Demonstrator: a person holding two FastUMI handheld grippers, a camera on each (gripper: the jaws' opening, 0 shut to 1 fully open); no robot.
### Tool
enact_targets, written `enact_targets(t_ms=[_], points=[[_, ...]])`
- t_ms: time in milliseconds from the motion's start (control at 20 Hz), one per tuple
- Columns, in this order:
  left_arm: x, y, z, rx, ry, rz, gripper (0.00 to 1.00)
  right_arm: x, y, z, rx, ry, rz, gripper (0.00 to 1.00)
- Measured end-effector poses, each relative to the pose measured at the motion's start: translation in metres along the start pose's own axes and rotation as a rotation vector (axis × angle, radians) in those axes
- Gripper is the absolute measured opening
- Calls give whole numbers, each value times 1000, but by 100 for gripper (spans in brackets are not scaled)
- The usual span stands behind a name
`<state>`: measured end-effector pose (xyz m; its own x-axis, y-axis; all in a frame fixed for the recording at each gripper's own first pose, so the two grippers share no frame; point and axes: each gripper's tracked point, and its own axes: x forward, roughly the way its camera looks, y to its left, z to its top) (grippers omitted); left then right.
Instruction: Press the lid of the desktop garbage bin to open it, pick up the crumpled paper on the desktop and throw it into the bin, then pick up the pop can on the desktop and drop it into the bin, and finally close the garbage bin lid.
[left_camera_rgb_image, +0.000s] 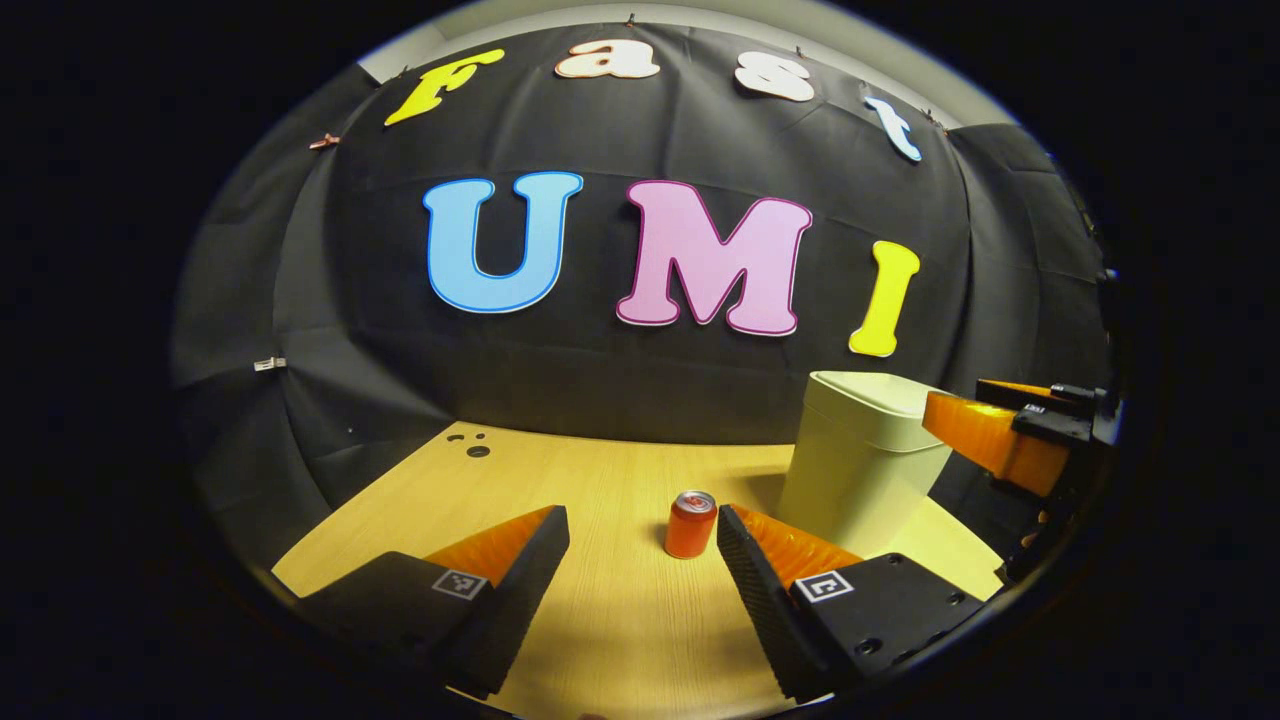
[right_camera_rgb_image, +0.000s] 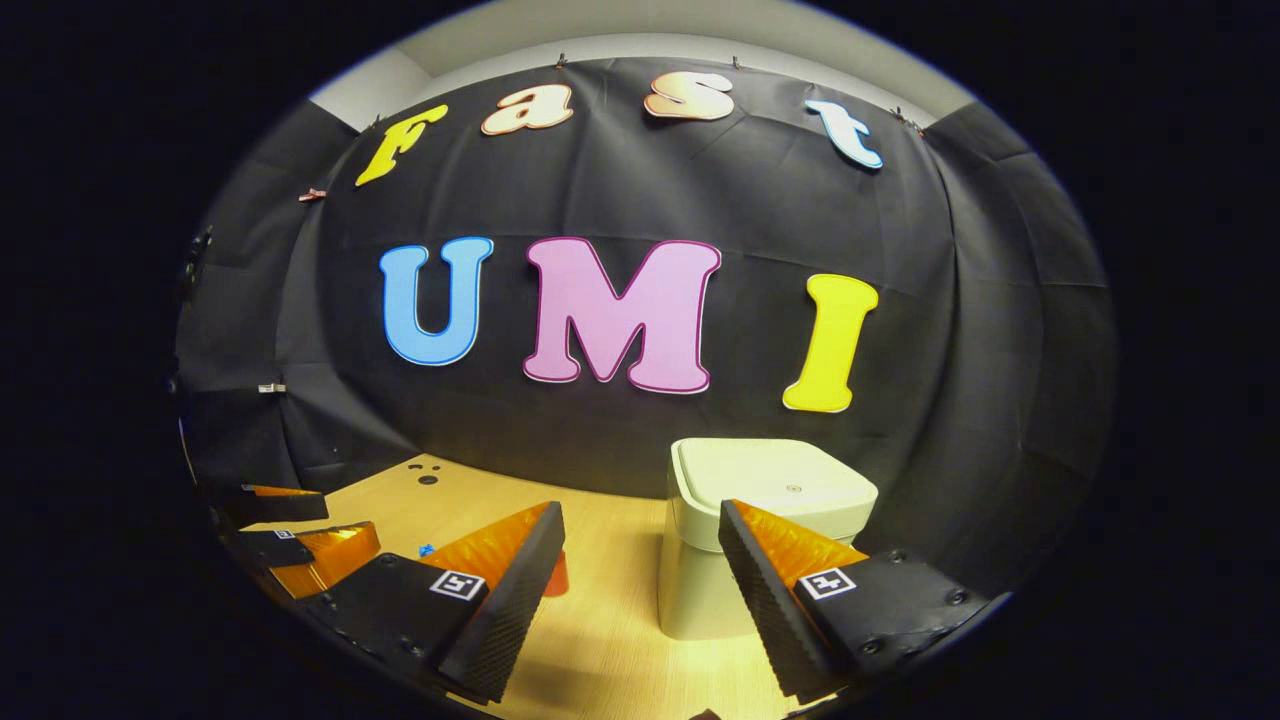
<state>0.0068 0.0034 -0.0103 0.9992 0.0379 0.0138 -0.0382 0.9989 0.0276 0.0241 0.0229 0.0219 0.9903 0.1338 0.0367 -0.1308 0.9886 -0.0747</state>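
An orange pop can stands upright on the wooden desk, just ahead of my left gripper, close to its right-hand finger. That gripper is open and holds nothing. The pale green garbage bin stands to the right of the can with its lid down. My right gripper is open and empty, in front of the bin and slightly above lid height. In the right gripper view the can peeks out behind the left-hand finger. The right gripper hovers beside the bin's right side.
The desk's far edge meets the black cloth wall. A few small dark holes mark the desk's far left corner. A tiny blue speck lies on the desk near the left gripper, seen low at the left.
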Motion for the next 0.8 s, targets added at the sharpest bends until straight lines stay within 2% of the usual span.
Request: enact_targets(t_ms=[200,350,500,550,600,650,800], points=[[-1,-4,1,2,-7,0,96,-4,-2,6,-27,-17,2,93],[0,-8,-3,-4,-2,-6,96,-6,-3,7,-19,-17,11,81],[2,-11,-2,6,0,-11,96,-9,0,8,-7,-18,31,73],[2,-12,-3,9,0,-13,96,-8,0,8,-9,-15,32,64],[3,-13,-2,10,0,-16,96,-8,0,9,-10,-12,33,62],[3,-15,-4,12,-1,-20,96,-7,0,8,-6,-6,37,51],[4,-14,-2,18,-2,-20,96,-7,6,5,-5,6,64,39]])
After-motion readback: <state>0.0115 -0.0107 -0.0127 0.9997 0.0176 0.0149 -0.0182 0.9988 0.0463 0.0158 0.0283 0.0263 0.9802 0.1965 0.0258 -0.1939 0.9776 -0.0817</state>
